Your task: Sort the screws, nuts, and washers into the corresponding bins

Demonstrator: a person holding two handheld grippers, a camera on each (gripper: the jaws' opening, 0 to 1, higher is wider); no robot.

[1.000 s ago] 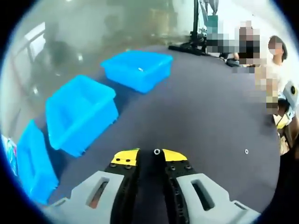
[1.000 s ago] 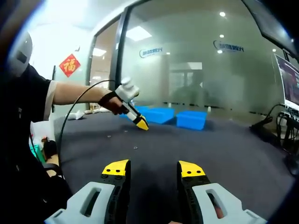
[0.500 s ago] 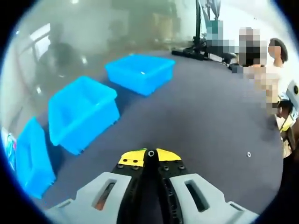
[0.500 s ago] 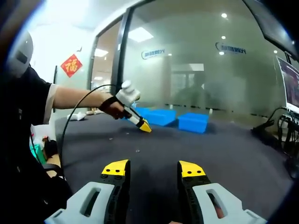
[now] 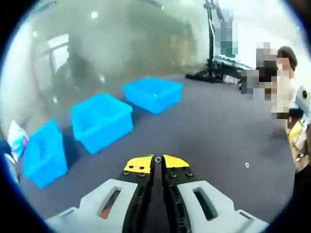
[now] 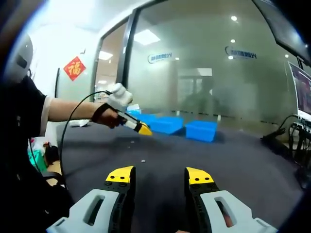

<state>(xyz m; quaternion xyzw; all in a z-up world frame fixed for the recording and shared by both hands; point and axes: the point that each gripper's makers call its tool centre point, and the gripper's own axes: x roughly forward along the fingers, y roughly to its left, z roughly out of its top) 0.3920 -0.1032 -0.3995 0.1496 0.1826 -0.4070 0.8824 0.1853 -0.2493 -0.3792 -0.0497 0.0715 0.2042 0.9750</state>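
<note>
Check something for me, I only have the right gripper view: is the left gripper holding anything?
Observer: Yes. In the left gripper view, the left gripper is shut on a small ring-shaped part at its yellow tips. I cannot tell whether it is a washer or a nut.
Operator: How many bins lie ahead of it?
Observer: Three blue ones in a row: near bin, middle bin, far bin.
Operator: Any loose parts nearby?
Observer: One loose ring lies on the dark table.
</note>
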